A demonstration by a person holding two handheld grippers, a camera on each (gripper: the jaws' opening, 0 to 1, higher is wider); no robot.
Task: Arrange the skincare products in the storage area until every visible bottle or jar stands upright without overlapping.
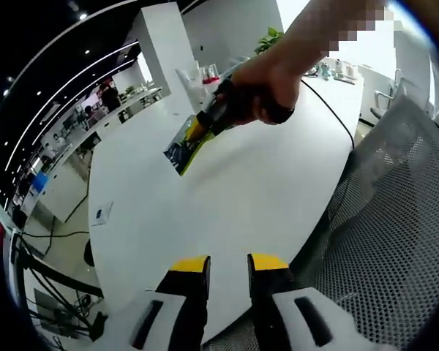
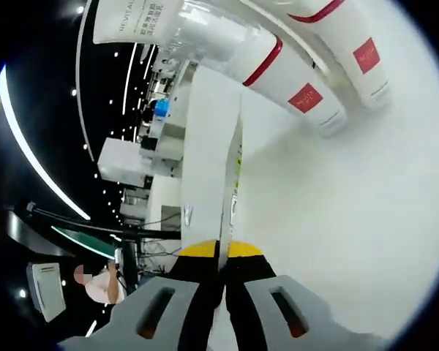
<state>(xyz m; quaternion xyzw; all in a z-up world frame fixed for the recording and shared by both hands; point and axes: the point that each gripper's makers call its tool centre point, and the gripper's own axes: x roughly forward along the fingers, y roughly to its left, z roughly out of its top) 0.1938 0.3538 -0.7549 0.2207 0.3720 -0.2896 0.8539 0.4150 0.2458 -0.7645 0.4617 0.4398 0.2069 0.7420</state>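
A wide white tabletop (image 1: 234, 183) curves through a bright open room with ceiling light strips and a mesh chair back (image 1: 395, 219) at its near right. The left hand-held gripper (image 1: 228, 265) hovers spread over it. The right hand-held gripper (image 2: 224, 250), pressed together, points at white red-labelled tubes (image 2: 293, 80) lying far on the tabletop.

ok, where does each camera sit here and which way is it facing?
Left gripper view: rides the left claw, looks across the white table toward the room; jaws apart; a hand holds the right claw there.
Right gripper view: rides the right claw, rolled sideways, looks along a white tube pinched in its jaws toward bottles.
Shared: the table, the tube.
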